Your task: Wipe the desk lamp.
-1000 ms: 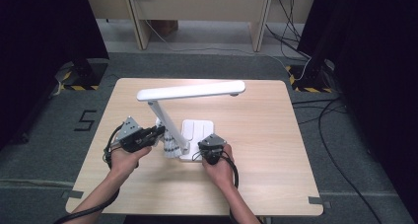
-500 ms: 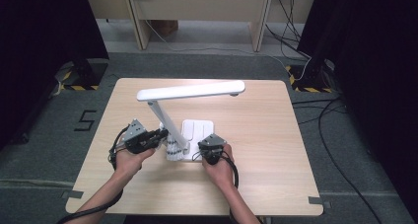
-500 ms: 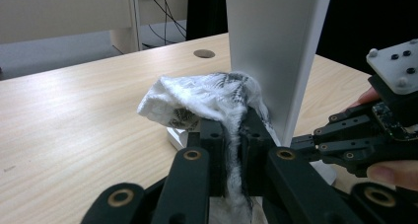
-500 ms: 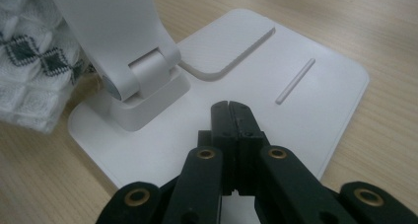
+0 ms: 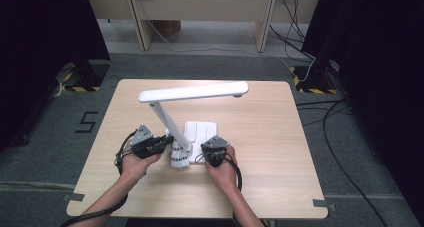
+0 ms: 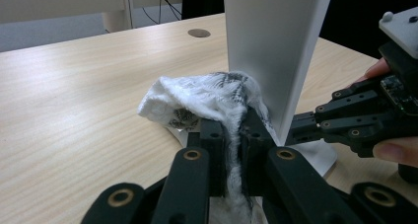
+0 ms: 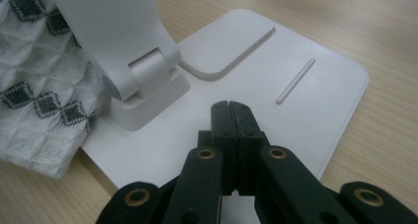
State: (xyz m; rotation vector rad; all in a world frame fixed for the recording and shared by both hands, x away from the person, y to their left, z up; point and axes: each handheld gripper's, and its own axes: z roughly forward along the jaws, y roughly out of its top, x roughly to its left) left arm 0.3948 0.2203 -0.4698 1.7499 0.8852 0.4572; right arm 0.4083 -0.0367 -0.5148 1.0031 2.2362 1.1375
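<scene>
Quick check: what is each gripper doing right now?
Left gripper: shut on the white patterned cloth.
Right gripper: shut, holding nothing, tips on the lamp base.

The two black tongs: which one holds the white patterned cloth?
The left tongs, shut on the white patterned cloth; the right tongs are shut empty.

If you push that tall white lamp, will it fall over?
Probably not easily: the lamp stands on a broad flat base, and the right gripper seems to press on it. Still, its long arm leans out high, so a hard shove might tip it.
</scene>
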